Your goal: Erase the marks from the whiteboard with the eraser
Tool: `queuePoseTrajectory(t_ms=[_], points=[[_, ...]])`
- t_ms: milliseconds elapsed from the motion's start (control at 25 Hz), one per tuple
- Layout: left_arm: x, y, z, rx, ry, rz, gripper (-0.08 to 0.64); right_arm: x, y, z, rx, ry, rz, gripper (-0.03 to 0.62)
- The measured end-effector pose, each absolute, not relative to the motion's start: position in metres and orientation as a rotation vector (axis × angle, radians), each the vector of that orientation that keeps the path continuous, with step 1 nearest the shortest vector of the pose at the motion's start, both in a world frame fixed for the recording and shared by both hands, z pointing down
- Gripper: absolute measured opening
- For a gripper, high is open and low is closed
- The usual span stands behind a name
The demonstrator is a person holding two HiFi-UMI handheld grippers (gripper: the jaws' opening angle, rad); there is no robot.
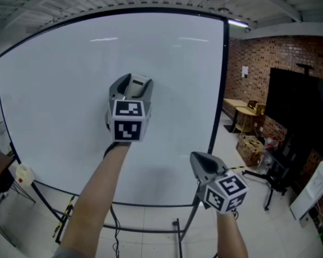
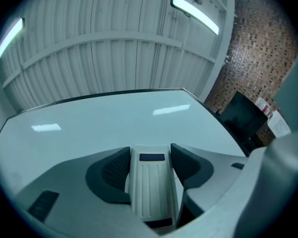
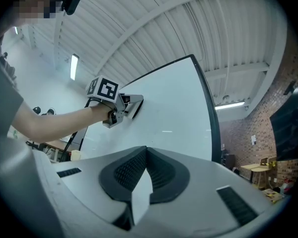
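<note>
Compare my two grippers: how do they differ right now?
The left gripper is clamped on the eraser; the right gripper is shut on nothing. The left is raised at the middle of the whiteboard; the right hangs lower, by its bottom right corner. Both carry marker cubes.

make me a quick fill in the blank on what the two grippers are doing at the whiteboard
1. The pale grey ribbed plastic eraser is clamped in the ______ gripper, up at the large white whiteboard.
2. The right gripper has its jaws together and holds ______.
3. In the head view, the right gripper hangs ______ than the left gripper.
Missing words: left; nothing; lower.
</note>
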State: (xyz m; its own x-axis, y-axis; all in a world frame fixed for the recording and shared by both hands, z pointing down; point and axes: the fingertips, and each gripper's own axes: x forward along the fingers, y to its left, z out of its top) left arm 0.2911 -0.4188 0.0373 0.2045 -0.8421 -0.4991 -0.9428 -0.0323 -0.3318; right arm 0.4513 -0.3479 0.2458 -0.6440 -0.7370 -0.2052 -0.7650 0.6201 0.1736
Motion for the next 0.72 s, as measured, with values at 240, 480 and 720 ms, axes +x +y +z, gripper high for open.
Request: queuePoseTrajectory(t_ms=[240,480,720], points=[[0.287,-0.401,0.086,-2.049,1.656,0.207,0.262,0.433,-0.344,0.244,-1.181,2.76,0.361,0.003],[0.276,-0.391,0.148,-2.134,1.724,0.117,0.262,0.404,-0.333,0.252,-1.073,2.808,0.325,0.003],[0.262,-0.383,0.217,-2.253,1.784,0.041,0.263,0.378,-0.332,0.27,-1.027,2.858,0.28,0.003]])
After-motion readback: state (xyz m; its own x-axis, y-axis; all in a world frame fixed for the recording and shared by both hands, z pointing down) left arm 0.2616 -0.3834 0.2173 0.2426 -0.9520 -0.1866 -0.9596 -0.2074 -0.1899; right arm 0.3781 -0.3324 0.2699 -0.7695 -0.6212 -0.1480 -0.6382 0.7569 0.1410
